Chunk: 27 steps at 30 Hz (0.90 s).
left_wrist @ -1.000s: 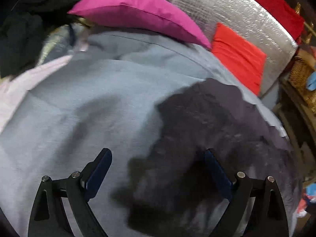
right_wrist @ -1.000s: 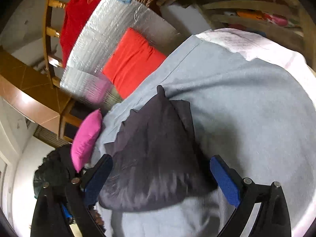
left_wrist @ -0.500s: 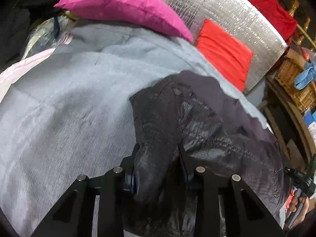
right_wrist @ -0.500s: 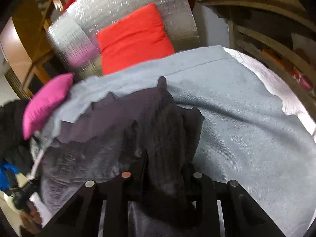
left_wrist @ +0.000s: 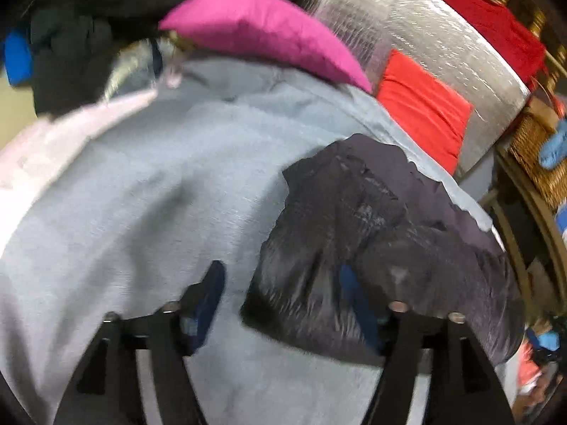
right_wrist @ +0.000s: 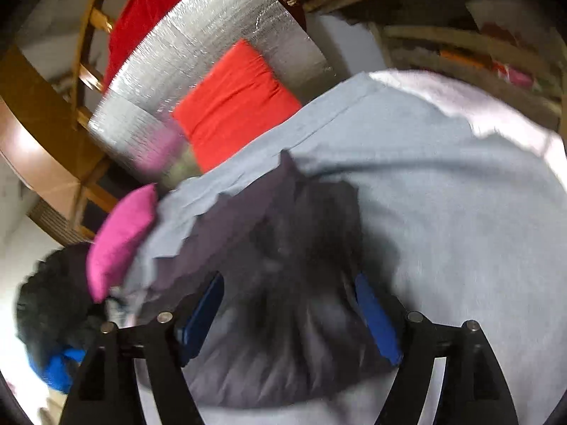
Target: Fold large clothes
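1. In the left wrist view, a pale pink cloth (left_wrist: 53,141) lies at about nine o'clock, under the edge of a wide grey-blue fabric sheet (left_wrist: 141,194) that covers the bed-like top across the middle of the picture.
2. The left tongs (left_wrist: 280,295) stand at six o'clock, their jaws wide and opening; the left blue pad lies over bare grey-blue sheet, the right blue pad lies against the near edge of the dark charcoal garment (left_wrist: 372,248), and neither presses on it.
3. A magenta cushion (left_wrist: 262,32) sits at twelve o'clock on the far rim of the sheet.
4. The dark garment lies crumpled on the sheet from four to five o'clock, its near corner between the jaws.
5. At one to two o'clock a flat red cushion (left_wrist: 421,106) leans on a silver quilted foil panel (left_wrist: 425,28); a wicker basket (left_wrist: 535,156) stands at three o'clock.
6. In the right wrist view, the magenta cushion (right_wrist: 120,237) shows at eight o'clock, beside a black fuzzy heap (right_wrist: 49,301).
7. The foil panel (right_wrist: 198,46) and red cushion (right_wrist: 234,102) sit at eleven o'clock.
8. The right tongs (right_wrist: 288,306) at six o'clock have wide, opening jaws; the dark garment (right_wrist: 283,283) lies bunched between the pads, which do not pinch it.
9. Grey-blue sheet (right_wrist: 443,212) fills three o'clock.
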### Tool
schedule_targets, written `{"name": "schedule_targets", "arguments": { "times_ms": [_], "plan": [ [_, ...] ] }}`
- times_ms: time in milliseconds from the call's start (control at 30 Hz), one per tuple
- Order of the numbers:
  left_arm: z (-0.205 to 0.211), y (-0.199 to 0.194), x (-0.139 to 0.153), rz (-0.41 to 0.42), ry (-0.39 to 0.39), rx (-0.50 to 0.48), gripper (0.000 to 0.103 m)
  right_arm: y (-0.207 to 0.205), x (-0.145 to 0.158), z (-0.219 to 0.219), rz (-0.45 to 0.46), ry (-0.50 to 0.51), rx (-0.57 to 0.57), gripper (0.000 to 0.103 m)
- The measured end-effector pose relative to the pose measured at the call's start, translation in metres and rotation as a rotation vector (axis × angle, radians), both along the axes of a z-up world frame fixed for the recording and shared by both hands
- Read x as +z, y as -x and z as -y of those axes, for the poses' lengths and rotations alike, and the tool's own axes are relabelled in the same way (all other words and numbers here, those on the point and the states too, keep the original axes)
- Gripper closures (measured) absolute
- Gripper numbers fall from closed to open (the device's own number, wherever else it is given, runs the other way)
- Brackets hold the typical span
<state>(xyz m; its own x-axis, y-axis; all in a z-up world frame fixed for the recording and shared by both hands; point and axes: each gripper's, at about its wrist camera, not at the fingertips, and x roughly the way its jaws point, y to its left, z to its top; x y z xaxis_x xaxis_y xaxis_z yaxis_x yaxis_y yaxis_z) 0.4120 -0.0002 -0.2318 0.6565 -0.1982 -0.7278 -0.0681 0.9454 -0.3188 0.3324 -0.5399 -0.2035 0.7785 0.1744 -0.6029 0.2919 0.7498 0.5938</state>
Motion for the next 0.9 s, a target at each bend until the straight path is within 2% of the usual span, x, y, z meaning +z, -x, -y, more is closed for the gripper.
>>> {"name": "schedule_targets", "arguments": {
  "times_ms": [67,167,300,367,533,633,700,767,900],
  "plan": [
    [0.006,0.015,0.006,0.016,-0.026,-0.034,0.024,0.024,-0.003,-0.005,0.028,-0.085,0.038,0.024],
    [0.009,0.025,0.002,-0.008,0.001,-0.071,0.020,0.046,-0.017,-0.024,0.027,-0.205,0.091,0.022],
    [0.009,0.025,-0.014,-0.105,0.131,-0.086,0.020,0.060,-0.045,-0.055,-0.022,-0.292,0.136,0.022],
    [0.010,0.019,-0.022,-0.139,0.158,-0.075,0.020,0.058,-0.061,-0.062,-0.058,-0.317,0.137,0.022],
    [0.018,0.000,-0.038,-0.168,0.116,-0.027,0.020,0.041,-0.093,-0.054,-0.091,-0.411,0.053,0.022],
    [0.022,-0.014,-0.043,-0.165,0.101,-0.018,0.017,0.036,-0.100,-0.044,-0.057,-0.401,-0.007,0.022],
    [0.027,-0.019,-0.047,-0.166,0.086,-0.018,0.009,0.033,-0.103,-0.041,-0.057,-0.401,-0.042,0.022],
    [0.032,-0.026,-0.051,-0.169,0.080,-0.025,0.005,0.032,-0.101,-0.044,-0.044,-0.380,-0.056,0.021],
    [0.032,-0.034,-0.052,-0.146,0.152,0.019,0.003,0.024,-0.087,-0.056,0.028,-0.285,-0.068,0.021]
  ]
}}
